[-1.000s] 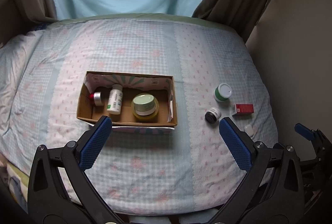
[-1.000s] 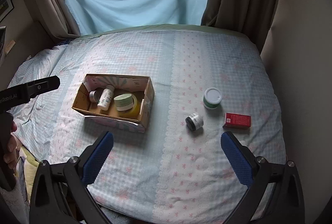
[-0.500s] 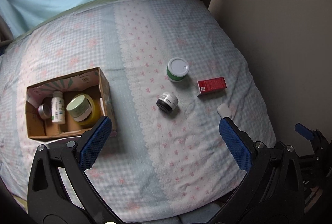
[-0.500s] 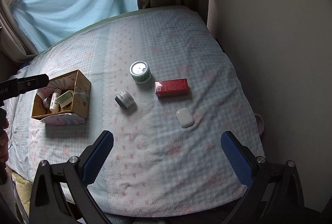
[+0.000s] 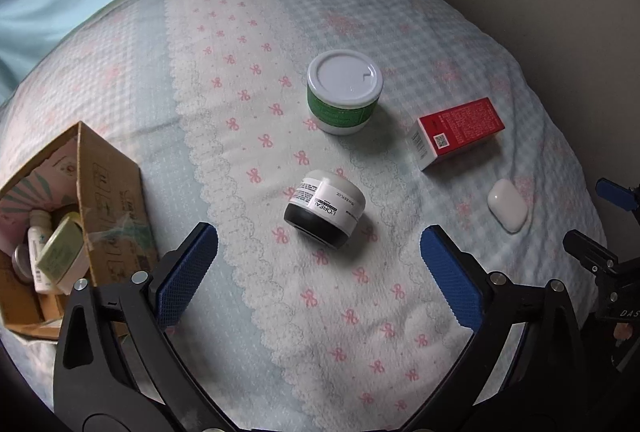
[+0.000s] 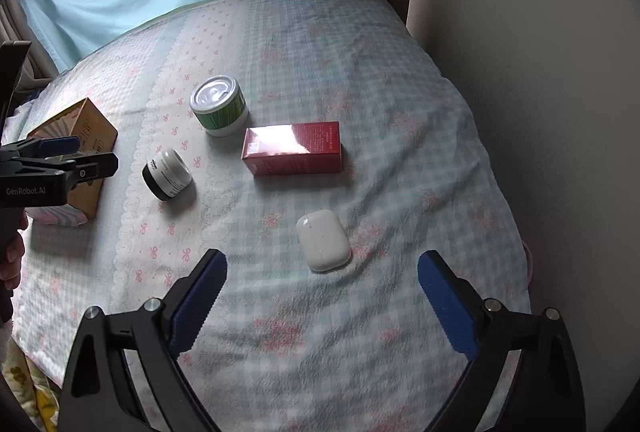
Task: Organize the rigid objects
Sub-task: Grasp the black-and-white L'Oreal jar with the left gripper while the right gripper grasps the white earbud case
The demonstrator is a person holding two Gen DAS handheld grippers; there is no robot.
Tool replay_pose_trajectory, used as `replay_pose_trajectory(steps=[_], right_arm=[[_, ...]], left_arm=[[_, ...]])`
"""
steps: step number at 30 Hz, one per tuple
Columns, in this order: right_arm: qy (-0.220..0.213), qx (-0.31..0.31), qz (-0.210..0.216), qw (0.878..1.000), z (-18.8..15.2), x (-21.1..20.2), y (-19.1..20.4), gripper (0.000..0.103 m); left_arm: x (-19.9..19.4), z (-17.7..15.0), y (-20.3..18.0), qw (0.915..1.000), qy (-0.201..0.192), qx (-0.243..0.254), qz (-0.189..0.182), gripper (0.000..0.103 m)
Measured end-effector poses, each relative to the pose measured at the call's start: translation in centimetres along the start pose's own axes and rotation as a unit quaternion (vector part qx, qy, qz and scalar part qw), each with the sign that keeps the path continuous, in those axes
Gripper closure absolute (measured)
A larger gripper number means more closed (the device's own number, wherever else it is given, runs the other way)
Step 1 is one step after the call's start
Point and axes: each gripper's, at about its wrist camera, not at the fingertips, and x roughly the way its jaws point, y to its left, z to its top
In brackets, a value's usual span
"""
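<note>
Blue-padded left gripper and right gripper tilt steeply downward, empty jaws wide but closing.

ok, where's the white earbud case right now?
The white earbud case lies on the bedspread, just ahead of the right gripper in the right wrist view, nearer than the red box; in the left wrist view it lies far right.

Glossy white plastic earbud case
</note>
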Motion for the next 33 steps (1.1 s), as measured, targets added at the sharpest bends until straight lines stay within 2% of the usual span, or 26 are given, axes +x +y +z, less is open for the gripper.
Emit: replay_pose_trajectory(steps=[4,6,12,14,16,18,20,23,27,33], right_arm=[[0.001,-0.027,0.002,1.000,-0.6,4.3,0.2,0.018],[0.004,-0.040,0.003,0.999,-0.9,6.2,0.3,0.019],[0.014,-0.053,0.006,0.998,-1.2,9.5,0.1,0.035],[0.013,-0.054,0.005,0.998,-1.1,9.8,-0.1,0.037],[0.011,-0.055,0.008,0.998,-1.0,9.9,-0.1,0.045],[0.013,-0.060,0.011,0.998,-0.9,10.0,0.0,0.052],[0.015,-0.066,0.014,0.998,-0.8,10.0,0.3,0.059],[0.018,-0.072,0.006,0.997,-0.7,10.1,0.6,0.059],[0.020,-0.067,0.004,0.998,-0.7,10.1,0.6,0.059],[0.018,-0.063,0.004,0.998,-0.5,9.9,0.7,0.059]], left_arm=[[4.6,-0.4,-0.1,0.9996,0.009,0.027,0.008,0.014],[6.2,-0.4,0.0,0.9991,0.001,0.040,0.010,0.014],[8.1,-0.1,-0.4,0.9968,-0.033,0.072,-0.006,0.017],[8.4,0.0,-0.7,0.9959,-0.035,0.083,-0.011,0.022],[8.7,0.0,-1.0,0.9956,-0.028,0.088,-0.019,0.035],[8.8,0.0,-1.1,0.9952,-0.028,0.093,-0.016,0.037],[8.7,-0.1,-0.9,0.9949,-0.029,0.095,-0.013,0.044],[8.6,-0.1,-0.4,0.9952,-0.024,0.090,-0.028,0.044],[8.5,-0.3,-0.5,0.9943,-0.026,0.100,-0.027,0.044],[7.9,-0.7,0.2,0.9962,-0.028,0.072,-0.039,0.044]])
